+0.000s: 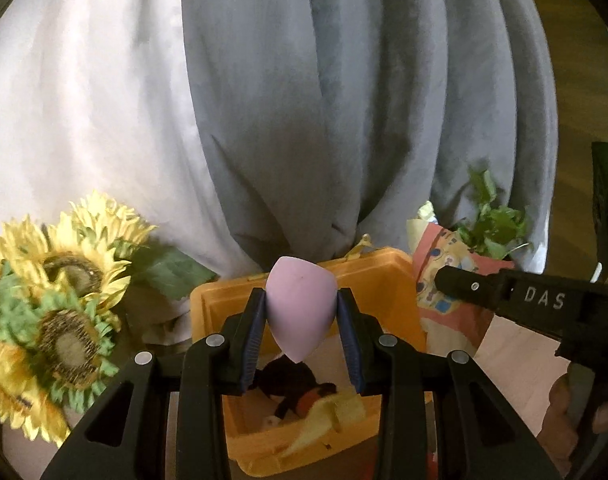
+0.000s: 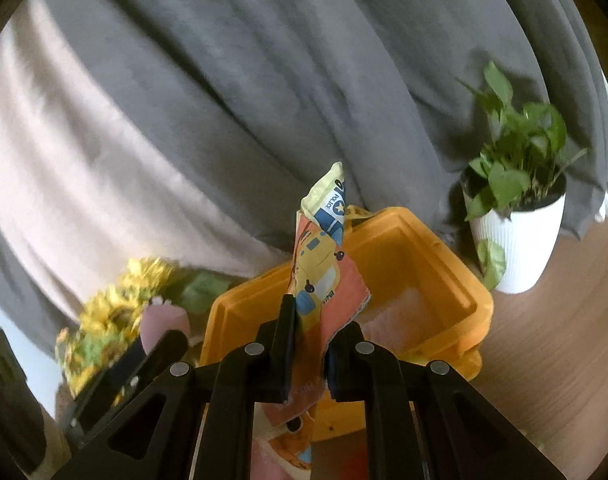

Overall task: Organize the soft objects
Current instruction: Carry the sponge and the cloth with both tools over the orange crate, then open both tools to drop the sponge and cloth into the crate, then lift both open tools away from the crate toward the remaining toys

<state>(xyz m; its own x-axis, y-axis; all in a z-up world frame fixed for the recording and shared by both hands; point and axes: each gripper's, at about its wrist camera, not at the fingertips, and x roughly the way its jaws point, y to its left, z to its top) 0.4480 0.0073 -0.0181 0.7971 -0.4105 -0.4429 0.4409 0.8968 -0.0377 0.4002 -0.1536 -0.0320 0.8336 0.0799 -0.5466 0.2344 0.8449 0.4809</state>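
L gripper [image 1: 301, 314] pinches sponge [image 1: 299, 308]; R gripper [image 2: 310, 320] clamps, prob., cloth book [image 2: 324, 264].

Matt foam sponge [image 1: 301, 312], glossy orange plastic bin [image 2: 440, 280], printed cloth book [image 2: 324, 264], grey cloth curtain [image 1: 344, 100]

wooden floor [image 2: 544, 360] | on it: orange bin [image 2: 444, 280], white plant pot [image 2: 516, 248]

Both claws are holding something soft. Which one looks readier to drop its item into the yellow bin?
Probably the left claw: its pink sponge hangs directly above the open bin. The right claw holds its cloth book nearer the bin's front rim.
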